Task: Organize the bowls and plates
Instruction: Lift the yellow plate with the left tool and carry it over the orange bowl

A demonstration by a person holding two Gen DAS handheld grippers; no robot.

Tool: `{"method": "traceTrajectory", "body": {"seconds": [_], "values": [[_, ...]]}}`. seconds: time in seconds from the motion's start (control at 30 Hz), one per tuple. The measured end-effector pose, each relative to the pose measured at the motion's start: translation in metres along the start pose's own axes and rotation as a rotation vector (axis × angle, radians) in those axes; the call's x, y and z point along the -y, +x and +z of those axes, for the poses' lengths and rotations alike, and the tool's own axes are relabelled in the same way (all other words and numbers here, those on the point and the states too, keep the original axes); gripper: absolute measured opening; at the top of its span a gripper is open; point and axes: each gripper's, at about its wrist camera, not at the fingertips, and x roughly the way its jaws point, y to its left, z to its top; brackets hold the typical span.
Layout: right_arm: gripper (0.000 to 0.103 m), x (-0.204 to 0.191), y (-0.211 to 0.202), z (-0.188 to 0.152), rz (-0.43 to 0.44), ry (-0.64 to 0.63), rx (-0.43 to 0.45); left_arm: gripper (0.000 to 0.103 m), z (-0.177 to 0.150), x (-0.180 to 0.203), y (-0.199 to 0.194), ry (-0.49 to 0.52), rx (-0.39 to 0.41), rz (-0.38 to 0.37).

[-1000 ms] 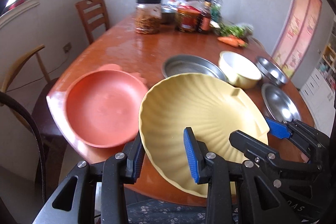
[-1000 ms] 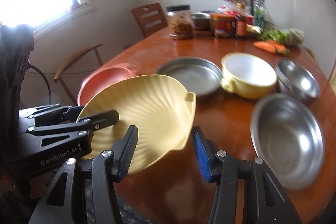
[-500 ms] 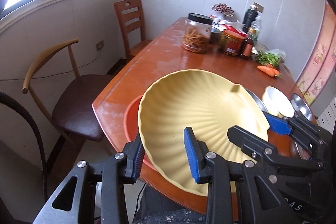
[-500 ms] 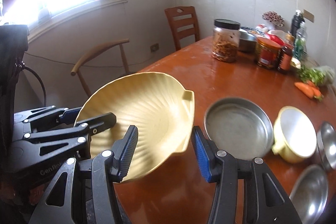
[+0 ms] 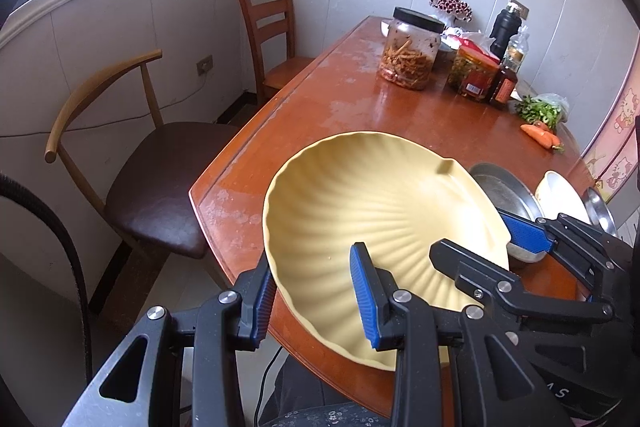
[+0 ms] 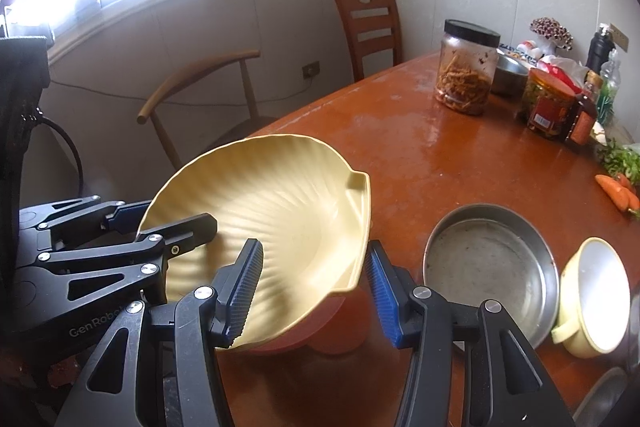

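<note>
A yellow shell-shaped plate (image 5: 380, 203) (image 6: 272, 195) hangs tilted above the near corner of the table, held from both sides. My left gripper (image 5: 314, 259) (image 6: 164, 217) is shut on its near rim, one pad inside the dish and one beneath. My right gripper (image 6: 314, 247) (image 5: 472, 233) is shut on the plate's right edge next to the small handle. A red plate (image 6: 328, 331) lies on the table directly under the yellow one and is mostly hidden by it.
Right of the plates sit a round steel pan (image 6: 492, 267), a cream bowl with a handle (image 6: 596, 291) and a steel bowl (image 5: 598, 211). Jars (image 5: 412, 51), bottles and carrots (image 5: 540, 137) crowd the far end. Two chairs (image 5: 132, 155) stand left of the table (image 5: 344, 107).
Both grippers carried the yellow plate leftward, from beside the red plate to above it. Neither grip changed.
</note>
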Motion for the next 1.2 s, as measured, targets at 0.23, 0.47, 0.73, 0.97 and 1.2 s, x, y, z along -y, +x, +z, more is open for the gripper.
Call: {"method": "traceTrajectory", "body": {"seconds": [0.23,0.47,0.73,0.97,1.2], "values": [[0.055,-0.002,0.013,-0.001,0.0,-0.025,-0.024,0.035,0.001,-0.004,0.006,-0.003,-0.017,0.018],[0.055,-0.005,0.02,-0.002,-0.02,-0.054,-0.036,0.036,0.001,-0.005,0.012,0.001,-0.034,0.026],[0.054,-0.011,0.021,-0.003,-0.029,-0.081,-0.032,0.035,0.003,-0.008,0.011,-0.008,-0.025,0.038],[0.054,-0.014,0.023,-0.005,-0.03,-0.093,-0.036,0.035,0.004,-0.01,0.012,-0.014,-0.029,0.034],[0.055,-0.014,0.021,-0.005,-0.029,-0.096,-0.032,0.036,0.006,-0.012,0.005,-0.021,-0.003,0.029]]}}
